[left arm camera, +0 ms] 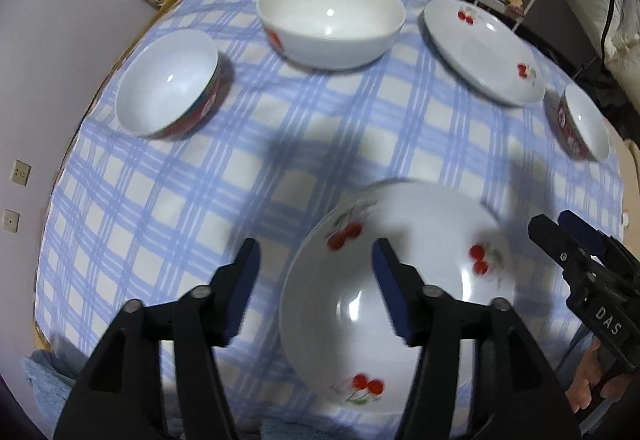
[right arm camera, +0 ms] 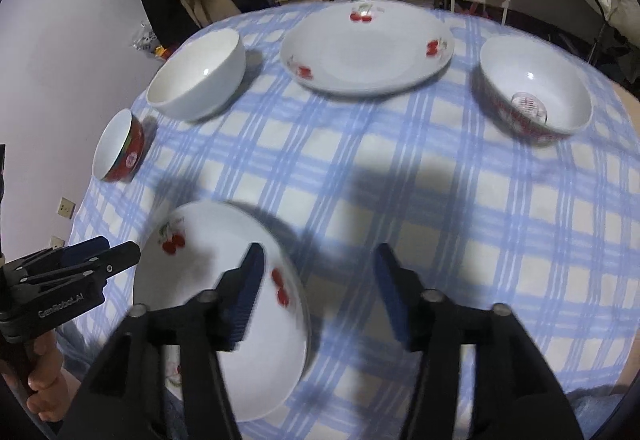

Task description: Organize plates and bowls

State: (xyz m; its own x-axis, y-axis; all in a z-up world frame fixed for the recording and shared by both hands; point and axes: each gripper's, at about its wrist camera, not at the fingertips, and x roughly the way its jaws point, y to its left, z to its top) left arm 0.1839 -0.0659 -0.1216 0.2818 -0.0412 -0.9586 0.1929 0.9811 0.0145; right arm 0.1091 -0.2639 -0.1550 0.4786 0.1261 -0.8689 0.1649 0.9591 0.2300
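- Left wrist view: the left gripper (left arm camera: pixel 316 260) stands spread, its jaws either side of the near cherry plate's (left arm camera: pixel 420 240) rim and clear of it.
- Right wrist view: the right gripper (right arm camera: pixel 318 264) is spread too, empty — that plate lies on the checked tablecloth (right arm camera: pixel 440 220).
- Beyond: a white bowl (left arm camera: pixel 330 25), a second cherry plate (left arm camera: pixel 480 51) and two red-sided bowls (left arm camera: pixel 168 83), all apart.

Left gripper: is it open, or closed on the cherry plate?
Open. The left gripper has its pads spread above the cherry plate, pressing on nothing; the plate lies on the tablecloth.
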